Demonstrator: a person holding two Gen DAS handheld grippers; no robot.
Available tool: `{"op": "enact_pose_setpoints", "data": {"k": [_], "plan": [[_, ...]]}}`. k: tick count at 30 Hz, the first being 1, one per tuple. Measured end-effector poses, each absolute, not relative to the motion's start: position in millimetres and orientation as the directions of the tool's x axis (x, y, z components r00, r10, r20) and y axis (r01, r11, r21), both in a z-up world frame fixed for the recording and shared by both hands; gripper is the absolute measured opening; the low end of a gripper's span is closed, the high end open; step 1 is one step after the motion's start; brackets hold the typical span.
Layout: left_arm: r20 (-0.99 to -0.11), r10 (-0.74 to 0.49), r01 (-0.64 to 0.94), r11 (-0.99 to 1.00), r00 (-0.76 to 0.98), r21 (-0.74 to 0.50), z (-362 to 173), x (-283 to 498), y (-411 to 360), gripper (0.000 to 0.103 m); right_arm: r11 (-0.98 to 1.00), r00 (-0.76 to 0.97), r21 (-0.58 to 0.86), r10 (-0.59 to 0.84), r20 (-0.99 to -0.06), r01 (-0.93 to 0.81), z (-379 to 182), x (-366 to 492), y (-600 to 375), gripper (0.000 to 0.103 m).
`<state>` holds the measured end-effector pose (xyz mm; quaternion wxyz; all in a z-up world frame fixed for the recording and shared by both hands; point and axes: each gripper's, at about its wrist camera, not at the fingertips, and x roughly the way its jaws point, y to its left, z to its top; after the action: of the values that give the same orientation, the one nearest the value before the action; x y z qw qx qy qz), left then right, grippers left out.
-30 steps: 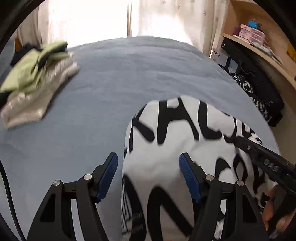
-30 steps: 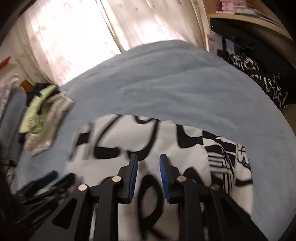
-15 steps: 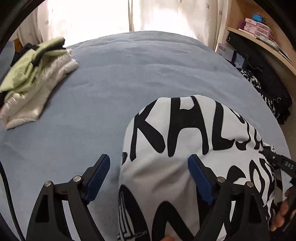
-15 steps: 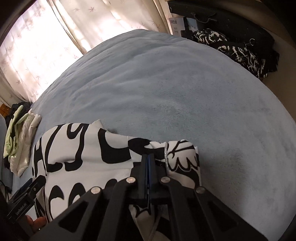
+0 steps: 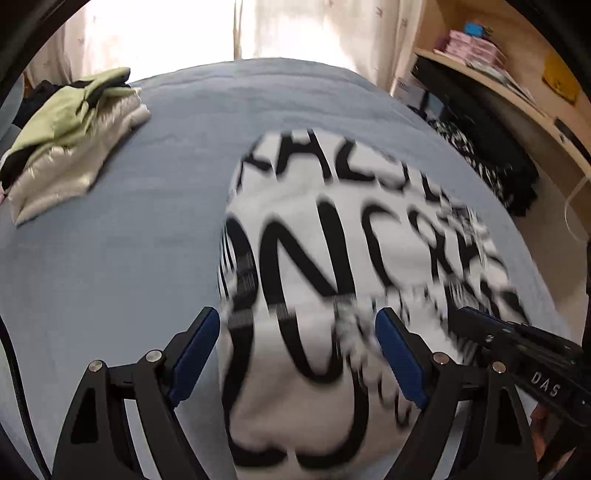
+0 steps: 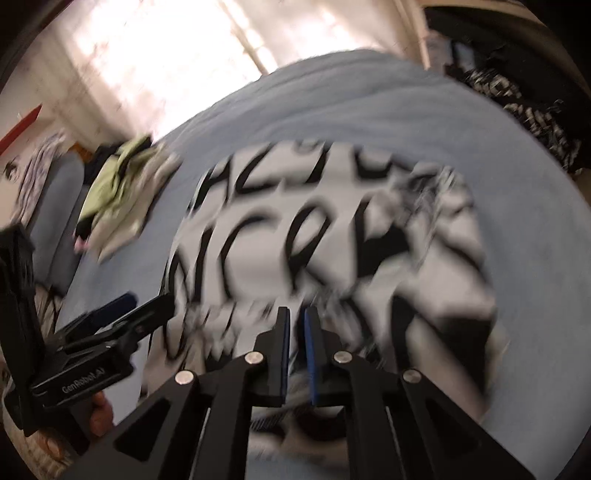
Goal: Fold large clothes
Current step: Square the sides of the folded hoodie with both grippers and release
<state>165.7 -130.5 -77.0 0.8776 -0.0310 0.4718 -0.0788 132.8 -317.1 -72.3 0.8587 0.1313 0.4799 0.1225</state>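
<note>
The large white garment (image 5: 325,229), printed with big black letters, lay folded into a compact block on the blue-grey bed (image 5: 129,240), filling the centre of the left wrist view and running down to 6 o'clock. Motion blur smeared its near edge.

The left tool (image 5: 297,325) stood released: its blue pads (image 5: 195,347) were spread wide, one at about 7 o'clock and the other at 5 o'clock, with the garment's near portion seen between them, and neither pad pressed on it. Its jaws had just been opening.

The right tool (image 6: 295,317) was clenched, only a thin slit parting its two pads near the garment's near edge. The blur made it impossible to tell whether any cloth was pinched in that slit. In the left wrist view, this tool came in from 4 o'clock with its tip at the garment's right side.

A pile of pale green and silvery clothes (image 5: 70,147) sat on the bed at 10 o'clock, well apart from the garment. Dark clothing (image 5: 491,162) lay off the bed at 2 o'clock, below a wooden shelf (image 5: 498,85). Bright curtains (image 5: 314,33) hung at 12 o'clock.
</note>
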Motion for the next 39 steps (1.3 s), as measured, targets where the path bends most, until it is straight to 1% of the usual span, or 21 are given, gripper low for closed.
{"op": "enact_pose_setpoints", "data": {"k": [2, 4, 5, 7, 9, 12, 14, 18, 20, 25, 33, 34, 36, 37, 39], "plan": [[-0.841, -0.165, 0.118, 0.986, 0.515, -0.121, -91.0, 154.9, -131.8, 0.086, 0.940, 0.501, 0.332, 0.327, -0.802, -0.083, -81.4, 119.6, -314.6, 0.008], [-0.834, -0.145, 0.102, 0.989, 0.533, -0.107, -100.3, 145.7, -127.0, 0.086, 0.944, 0.517, 0.320, 0.312, -0.797, -0.075, -85.3, 112.2, -318.8, 0.008], [-0.828, -0.159, 0.098, 0.987, 0.538, -0.127, -102.6, 143.0, -122.0, 0.087, 0.950, 0.529, 0.308, 0.289, -0.798, -0.055, -86.1, 107.3, -325.3, 0.008], [-0.825, -0.181, 0.079, 0.983, 0.534, -0.165, -106.1, 142.3, -111.4, 0.093, 0.959, 0.561, 0.285, 0.235, -0.794, 0.001, -84.8, 97.0, -343.7, 0.008], [-0.829, -0.198, 0.068, 0.979, 0.523, -0.191, -109.0, 143.2, -105.3, 0.094, 0.942, 0.589, 0.334, 0.254, -0.767, 0.028, -81.9, 87.3, -363.6, 0.006], [-0.831, -0.193, 0.058, 0.980, 0.521, -0.191, -108.0, 143.0, -105.0, 0.094, 0.913, 0.604, 0.402, 0.281, -0.746, 0.072, -80.0, 76.4, -380.1, 0.005], [-0.833, -0.180, 0.054, 0.982, 0.524, -0.178, -108.2, 141.4, -105.3, 0.094, 0.906, 0.614, 0.413, 0.273, -0.741, 0.096, -80.1, 68.8, -380.6, 0.005], [-0.838, -0.183, 0.050, 0.982, 0.513, -0.183, -106.7, 141.8, -104.9, 0.094, 0.907, 0.614, 0.403, 0.248, -0.749, 0.126, -83.0, 62.1, -378.6, 0.006], [-0.844, -0.195, 0.043, 0.979, 0.499, -0.201, -106.4, 141.8, -101.4, 0.094, 0.908, 0.605, 0.396, 0.242, -0.759, 0.133, -81.6, 63.7, -376.5, 0.008], [-0.853, -0.209, 0.022, 0.974, 0.477, -0.226, -105.0, 138.9, -93.0, 0.094, 0.917, 0.587, 0.371, 0.221, -0.779, 0.147, -80.2, 66.8, -372.3, 0.008], [-0.860, -0.214, 0.022, 0.973, 0.463, -0.230, -98.8, 130.4, -86.8, 0.094, 0.920, 0.561, 0.357, 0.211, -0.800, 0.163, -78.2, 62.2, -364.9, 0.009], [-0.861, -0.216, 0.027, 0.973, 0.461, -0.230, -97.1, 128.8, -86.7, 0.094, 0.919, 0.560, 0.361, 0.215, -0.800, 0.162, -77.0, 60.9, -364.2, 0.010], [-0.862, -0.221, 0.036, 0.972, 0.457, -0.230, -93.9, 125.7, -86.7, 0.094, 0.910, 0.558, 0.383, 0.239, -0.795, 0.156, -74.6, 57.2, -363.2, 0.022], [-0.863, -0.223, 0.039, 0.972, 0.453, -0.231, -92.5, 124.2, -86.5, 0.094, 0.905, 0.557, 0.396, 0.250, -0.792, 0.157, -73.7, 55.1, -363.1, 0.025], [-0.864, -0.227, 0.042, 0.971, 0.450, -0.233, -89.3, 121.5, -86.4, 0.094, 0.894, 0.558, 0.419, 0.267, -0.785, 0.161, -71.2, 50.5, -363.0, 0.034]]}}
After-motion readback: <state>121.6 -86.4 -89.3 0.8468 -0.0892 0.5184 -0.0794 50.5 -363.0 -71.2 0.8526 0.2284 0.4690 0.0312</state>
